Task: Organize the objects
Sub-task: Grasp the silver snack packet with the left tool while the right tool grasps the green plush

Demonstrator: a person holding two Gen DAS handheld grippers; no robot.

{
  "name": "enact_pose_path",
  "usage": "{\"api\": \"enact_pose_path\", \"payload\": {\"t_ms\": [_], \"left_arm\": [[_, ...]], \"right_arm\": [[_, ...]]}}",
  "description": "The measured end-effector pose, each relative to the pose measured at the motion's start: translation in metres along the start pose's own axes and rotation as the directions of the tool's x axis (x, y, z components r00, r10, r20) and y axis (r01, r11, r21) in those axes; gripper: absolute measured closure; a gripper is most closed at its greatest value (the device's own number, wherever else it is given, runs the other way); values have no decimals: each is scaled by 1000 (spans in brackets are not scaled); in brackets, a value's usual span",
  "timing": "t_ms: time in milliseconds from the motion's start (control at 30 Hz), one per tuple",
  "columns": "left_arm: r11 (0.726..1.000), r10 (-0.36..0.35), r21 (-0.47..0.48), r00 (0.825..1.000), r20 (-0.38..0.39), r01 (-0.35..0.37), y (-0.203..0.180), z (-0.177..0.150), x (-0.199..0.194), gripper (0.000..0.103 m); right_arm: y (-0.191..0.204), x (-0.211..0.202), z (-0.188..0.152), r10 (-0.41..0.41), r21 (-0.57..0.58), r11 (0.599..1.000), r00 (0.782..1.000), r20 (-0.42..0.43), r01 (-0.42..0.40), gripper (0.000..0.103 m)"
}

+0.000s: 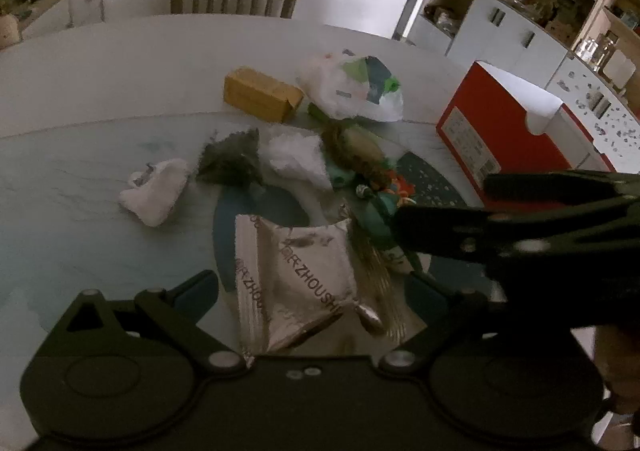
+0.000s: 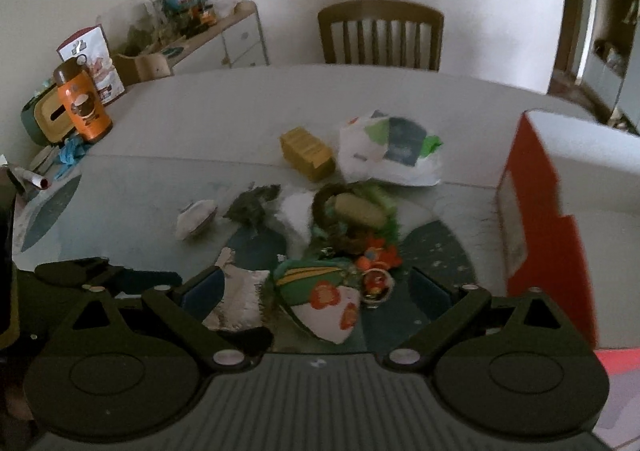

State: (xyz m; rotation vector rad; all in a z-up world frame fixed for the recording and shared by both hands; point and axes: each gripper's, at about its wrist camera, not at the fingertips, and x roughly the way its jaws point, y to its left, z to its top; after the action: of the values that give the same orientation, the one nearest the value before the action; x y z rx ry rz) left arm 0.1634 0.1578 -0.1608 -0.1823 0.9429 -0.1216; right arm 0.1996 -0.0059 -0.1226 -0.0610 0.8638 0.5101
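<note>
Your silver foil packet (image 1: 294,283) is crumpled, lying between the spread-wide left gripper (image 1: 316,291); right gripper (image 2: 316,287) is spread too. Bare table (image 1: 80,91) beyond the clutter.

Dim, soft, blurry frames; fisheye-warped edges.

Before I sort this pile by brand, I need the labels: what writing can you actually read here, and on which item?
"ZHOUSHI": on the silver foil packet, printed twice along its folds; the letters before it are creased and unclear.
Red box: a white label with print, too small to read.
Orange canister: pictures and print, too blurred to read.
White plastic bag: coloured patches, no legible words.
Yellow carton: nothing readable.
</note>
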Motion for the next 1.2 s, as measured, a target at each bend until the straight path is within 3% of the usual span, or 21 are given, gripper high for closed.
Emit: {"api": "enact_pose_path", "payload": {"t_ms": [167,567,833,1200], "left_arm": [[1000,-18,3,1000,-17,18,1,1,8,6],[997,-48,-69,999,-7,47,14,6,10,29],[992,-56,-116,998,-2,56,21,4,9,35],[994,-73,-85,997,27,75,16,4,-2,61]], "right_arm": [[-3,19,1,-4,13,1000,999,-36,5,12],[-7,39,0,46,55,998,995,-91,-41,40],[-13,39,2,54,101,994,994,-91,-45,52],[-15,28,0,54,105,993,996,-77,-45,70]]}}
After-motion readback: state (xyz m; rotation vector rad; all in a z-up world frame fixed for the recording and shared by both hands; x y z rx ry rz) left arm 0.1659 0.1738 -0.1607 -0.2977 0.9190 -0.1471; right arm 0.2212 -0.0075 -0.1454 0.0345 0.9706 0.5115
